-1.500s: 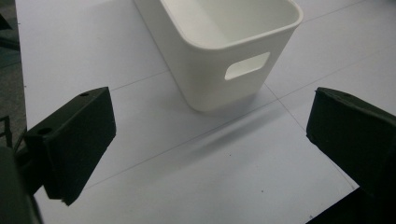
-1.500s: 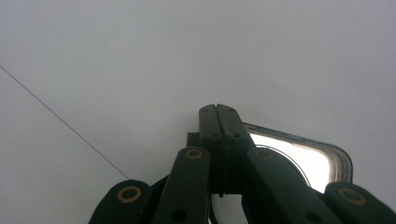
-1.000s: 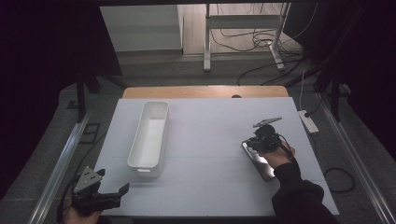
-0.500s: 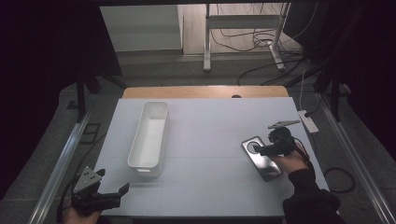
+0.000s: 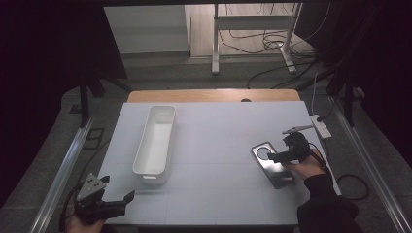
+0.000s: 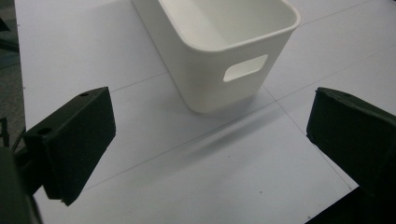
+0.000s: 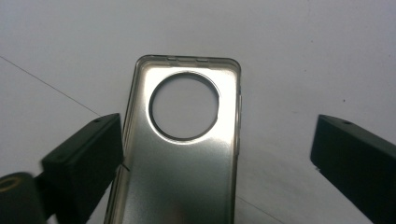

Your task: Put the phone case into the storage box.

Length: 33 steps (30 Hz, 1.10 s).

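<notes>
Jaws of your right hand-held gripper (image 7: 219,154) stand wide apart and have just been opening, with nothing pressed between them; the phone case (image 7: 182,149) lies flat on the table (image 7: 289,56) directly under and just ahead of it, open side up, its left long edge just beside the left jaw, its right edge well clear of the right jaw; the round camera cut-out sits toward the far end from you. Judging by its look, the case is a thin, light, glossy shell, somewhat flexible and slippery; take it across the two long side walls near the middle, below the cut-out, and squeeze gently, since it may bow or skid. Farther out, your left hand-held gripper (image 5: 104,204) rests at the table's near corner, jaws apart and empty, facing the white bin (image 6: 224,51) just ahead of it. Compared with a second ago, your right hand has drawn back toward the table's right edge, leaving the case uncovered.
</notes>
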{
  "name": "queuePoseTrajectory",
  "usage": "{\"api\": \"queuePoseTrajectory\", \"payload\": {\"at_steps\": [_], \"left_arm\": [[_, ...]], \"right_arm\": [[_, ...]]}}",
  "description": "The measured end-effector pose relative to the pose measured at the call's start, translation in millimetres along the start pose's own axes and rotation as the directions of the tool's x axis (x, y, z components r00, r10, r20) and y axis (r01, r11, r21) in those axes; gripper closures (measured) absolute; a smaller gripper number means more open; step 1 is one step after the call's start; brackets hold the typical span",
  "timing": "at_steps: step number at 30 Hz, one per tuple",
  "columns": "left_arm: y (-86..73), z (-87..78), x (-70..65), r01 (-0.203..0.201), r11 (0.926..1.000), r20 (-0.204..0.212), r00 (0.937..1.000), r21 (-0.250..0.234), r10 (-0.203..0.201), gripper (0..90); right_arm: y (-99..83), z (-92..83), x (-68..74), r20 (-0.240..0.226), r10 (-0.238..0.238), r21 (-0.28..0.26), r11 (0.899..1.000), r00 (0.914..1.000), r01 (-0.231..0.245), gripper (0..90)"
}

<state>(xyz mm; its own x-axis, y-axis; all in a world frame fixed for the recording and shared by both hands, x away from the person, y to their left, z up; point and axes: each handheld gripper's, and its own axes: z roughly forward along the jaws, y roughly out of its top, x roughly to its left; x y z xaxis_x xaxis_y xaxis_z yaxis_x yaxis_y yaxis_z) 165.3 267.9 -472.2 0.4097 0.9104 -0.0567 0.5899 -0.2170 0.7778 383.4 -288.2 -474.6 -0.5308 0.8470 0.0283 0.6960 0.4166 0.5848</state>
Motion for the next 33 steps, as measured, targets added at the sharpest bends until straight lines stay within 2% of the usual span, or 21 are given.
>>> {"api": "queuePoseTrajectory", "payload": {"at_steps": [4,7,14,25,29,31,33], "left_arm": [[0.2,0.3,0.0,0.000,1.0000,-0.001,1.0000,0.005,0.000,2.1],[0.3,0.5,-0.1,0.000,1.0000,-0.001,1.0000,0.007,0.000,2.2],[0.4,1.0,-0.6,-0.002,1.0000,-0.002,1.0000,0.009,0.002,2.3],[0.9,1.5,-0.8,-0.006,0.9999,-0.002,1.0000,0.016,0.006,2.6],[1.1,1.8,-0.1,-0.001,0.9998,0.001,1.0000,0.019,0.001,2.6],[1.6,2.7,1.1,0.002,0.9996,0.018,0.9998,0.027,-0.002,3.7],[1.8,3.4,2.4,0.005,0.9995,0.038,0.9993,0.031,-0.006,5.3]], "right_arm": [[-0.8,0.9,-4.8,0.009,-0.003,0.034,0.999,1.0000,0.003,29.6],[-1.5,3.5,-7.2,0.009,-0.005,0.062,0.998,0.9999,0.005,42.0],[-2.6,11.1,-9.1,0.010,-0.032,0.106,0.994,0.9994,0.030,62.6],[-6.1,18.8,-12.4,0.001,-0.037,0.153,0.988,0.9993,0.036,83.7],[-5.7,19.6,-12.2,0.016,-0.030,0.164,0.986,0.9994,0.027,86.8],[-5.3,19.6,-12.2,0.018,-0.012,0.169,0.986,0.9998,0.009,88.3],[-5.0,19.6,-11.3,0.024,-0.014,0.170,0.985,0.9996,0.009,88.4]]}}
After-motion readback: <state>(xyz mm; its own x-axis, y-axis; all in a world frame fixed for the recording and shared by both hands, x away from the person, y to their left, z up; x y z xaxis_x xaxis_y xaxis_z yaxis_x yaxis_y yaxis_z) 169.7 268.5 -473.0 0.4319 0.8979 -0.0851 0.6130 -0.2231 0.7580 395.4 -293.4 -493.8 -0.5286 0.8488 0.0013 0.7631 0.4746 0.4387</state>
